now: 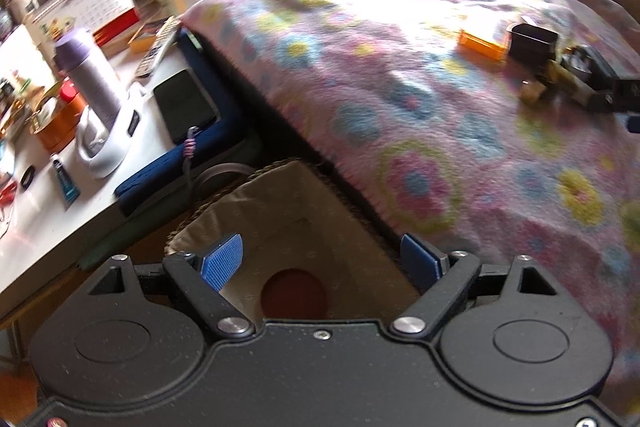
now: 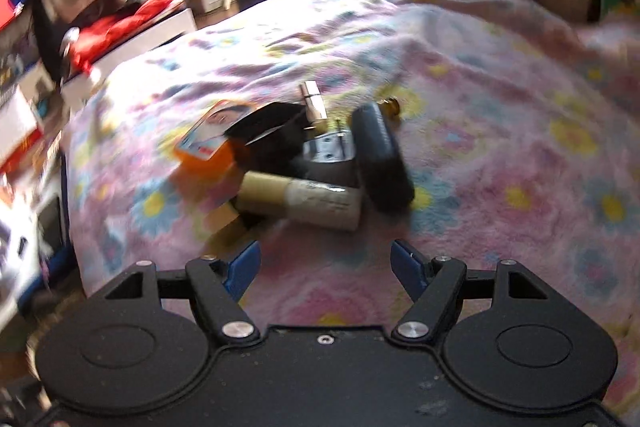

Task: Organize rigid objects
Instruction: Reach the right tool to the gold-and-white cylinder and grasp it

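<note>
Both tongs gape empty, the left tongs over the basket, and the right tongs, nearing the heaped bottle just ahead, might scatter it.

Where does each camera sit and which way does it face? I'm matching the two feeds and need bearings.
Left wrist: rides on the left tongs, looking down into a lined basket beside the bed; both blue fingers show, spread apart, nothing between them.
Right wrist: rides on the right tongs, facing across the bed at a pile of small items around a cream tube; both blue fingers show, open.
Shared: the flowered blanket and the orange box in that pile.
</note>
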The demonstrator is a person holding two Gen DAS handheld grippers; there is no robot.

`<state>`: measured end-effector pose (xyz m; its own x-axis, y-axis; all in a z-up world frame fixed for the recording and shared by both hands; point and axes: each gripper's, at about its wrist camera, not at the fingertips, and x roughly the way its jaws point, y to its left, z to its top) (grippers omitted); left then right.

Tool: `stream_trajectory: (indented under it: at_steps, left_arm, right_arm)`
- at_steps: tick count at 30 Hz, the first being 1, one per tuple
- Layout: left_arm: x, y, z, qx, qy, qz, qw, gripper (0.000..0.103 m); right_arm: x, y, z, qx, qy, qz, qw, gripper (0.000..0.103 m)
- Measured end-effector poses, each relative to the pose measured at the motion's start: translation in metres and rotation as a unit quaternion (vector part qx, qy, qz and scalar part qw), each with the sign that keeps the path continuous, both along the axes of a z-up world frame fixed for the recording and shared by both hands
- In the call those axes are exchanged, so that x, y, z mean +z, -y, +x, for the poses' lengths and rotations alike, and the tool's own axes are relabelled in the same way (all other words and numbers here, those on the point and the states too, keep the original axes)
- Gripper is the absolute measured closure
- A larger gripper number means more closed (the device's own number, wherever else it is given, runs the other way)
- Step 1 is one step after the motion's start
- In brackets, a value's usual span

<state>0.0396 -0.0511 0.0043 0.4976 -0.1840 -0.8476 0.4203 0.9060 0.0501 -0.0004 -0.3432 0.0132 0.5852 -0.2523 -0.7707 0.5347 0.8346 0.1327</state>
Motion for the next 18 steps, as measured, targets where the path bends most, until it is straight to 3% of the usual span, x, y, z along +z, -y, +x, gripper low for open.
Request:
stream_trajectory:
  at_steps: [12, 18]
  left_arm:
    - [0.001, 0.011, -0.007, -0.027, 0.001, -0.004, 0.9996, 0.019]
    - [0.001, 0.012, -0.010, -0.032, 0.002, -0.003, 0.9995, 0.019]
  right_arm:
    - [-0.012, 0.028, 0.037, -0.042, 0.030, 0.082, 0.995, 0.018]
    - [-0.021, 0.024, 0.060, -0.042, 0.010, 0.060, 0.997, 0.019]
